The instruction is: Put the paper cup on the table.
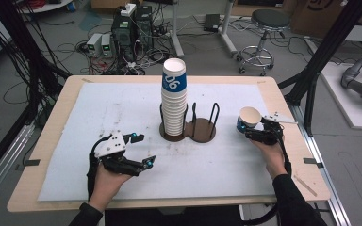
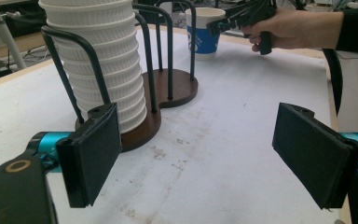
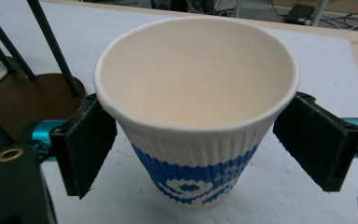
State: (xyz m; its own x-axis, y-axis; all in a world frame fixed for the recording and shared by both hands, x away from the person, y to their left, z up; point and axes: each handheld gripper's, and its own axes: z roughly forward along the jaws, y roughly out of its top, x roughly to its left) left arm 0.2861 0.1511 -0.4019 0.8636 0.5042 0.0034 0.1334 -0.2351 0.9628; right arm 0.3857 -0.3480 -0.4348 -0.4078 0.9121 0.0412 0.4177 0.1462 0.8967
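**Single cup bracketed by right gripper, stack in holder**

High view: a tall stack of cups point(image 1: 174, 96) is seen standing upright in the left bay of a two-bay wire holder point(image 1: 194, 128), mid-table on a white mat point(image 1: 122, 108). Right bay is seen bare. A single cup point(image 1: 248, 120) is placed upright to the right of the holder, mouth up, long axis vertical. The right gripper point(image 1: 253, 131) is held at the cup from the near side. The left gripper point(image 1: 142, 149) is held low over the mat, near left of the holder, jaws spread wide.

Left gripper view: left gripper point(image 2: 205, 151) jaws are seen far apart, nothing between them. Stack point(image 2: 103, 60) and holder point(image 2: 168, 91) are seen ahead left; the single cup point(image 2: 204, 31) and the right gripper point(image 2: 216, 24) are seen farther back, gripper tip at the cup's rim.

Right gripper view: the cup point(image 3: 196, 109) is seen standing on the mat between the jaws of the right gripper point(image 3: 205, 149), mouth up, blue band low on its wall. The jaws are spread either side of the cup; a gap is visible at the right pad, contact at the left pad cannot be told.
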